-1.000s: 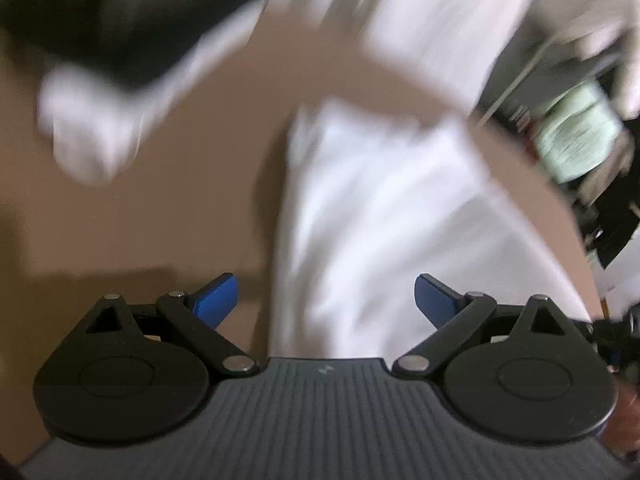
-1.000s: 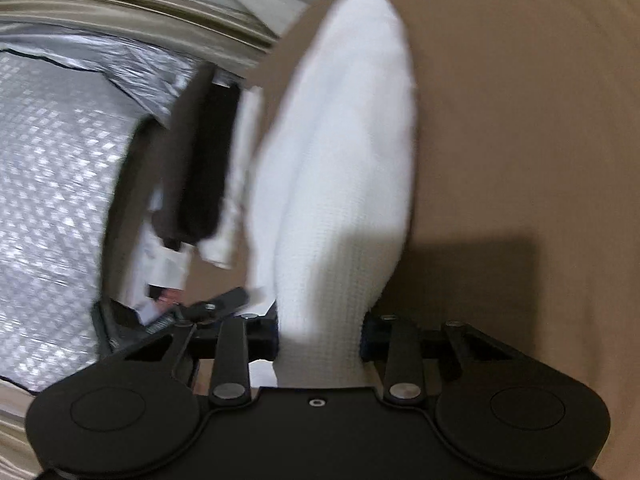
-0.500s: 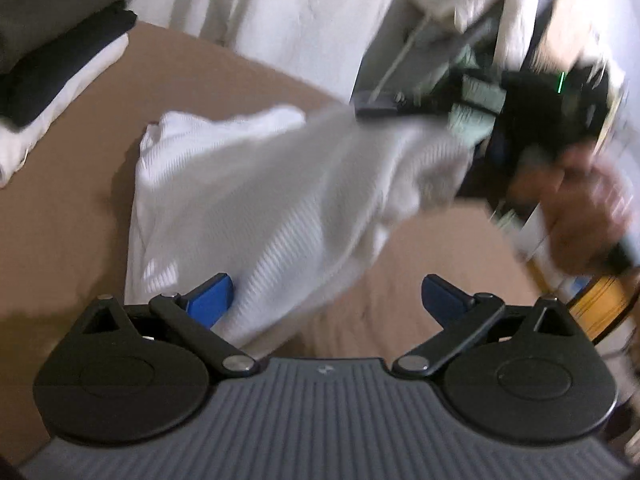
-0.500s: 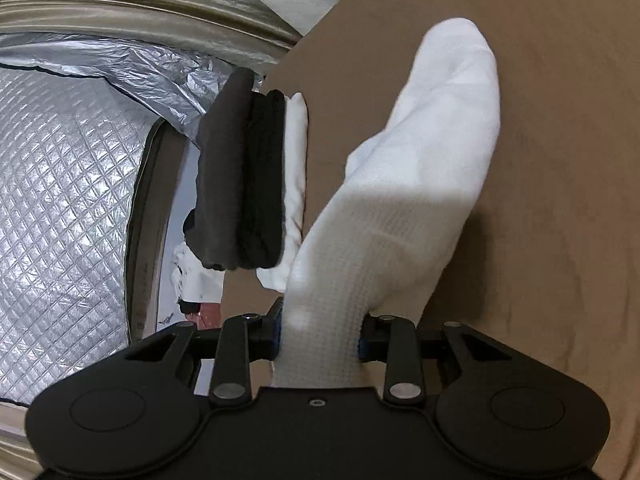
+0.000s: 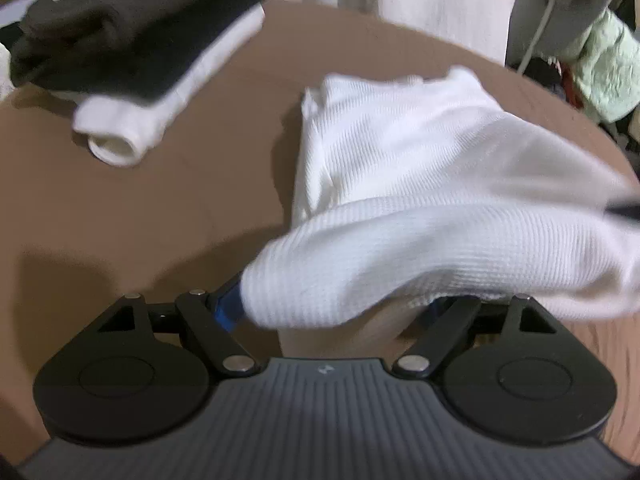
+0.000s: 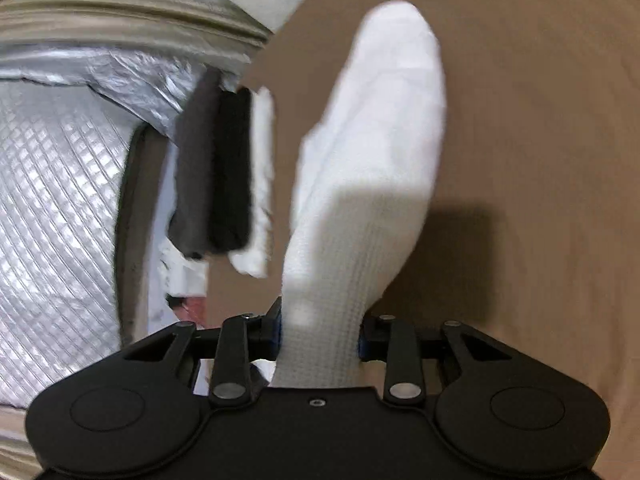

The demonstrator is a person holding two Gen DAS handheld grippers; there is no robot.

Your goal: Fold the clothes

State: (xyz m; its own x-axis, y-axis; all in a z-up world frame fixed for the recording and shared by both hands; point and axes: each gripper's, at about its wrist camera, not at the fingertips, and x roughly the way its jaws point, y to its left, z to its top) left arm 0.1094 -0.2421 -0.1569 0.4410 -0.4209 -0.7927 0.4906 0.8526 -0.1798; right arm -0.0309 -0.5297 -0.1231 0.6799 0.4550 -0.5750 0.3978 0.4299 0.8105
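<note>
A white knit garment (image 5: 400, 152) lies partly on the brown table (image 5: 140, 208). One fold of it is lifted and stretches across in front of my left gripper (image 5: 332, 304). Its jaws are closing with that fold between them; the left blue finger (image 5: 228, 308) touches the cloth and the other finger is hidden behind it. In the right wrist view the same white garment (image 6: 372, 140) runs away from my right gripper (image 6: 320, 332), which is shut on its near end, the jaws starting to open.
A stack of folded clothes (image 5: 140, 40), dark grey and black over white, sits at the table's far left, also seen as the stack (image 6: 216, 176). White fabric (image 5: 400, 0) hangs behind the table. A silver quilted cover (image 6: 52, 200) lies beyond the table edge. A green cloth (image 5: 608, 68) is far right.
My left gripper has moved in on the raised fold, which now sits between its narrower jaws. The right gripper has risen with the cloth's end still in it.
</note>
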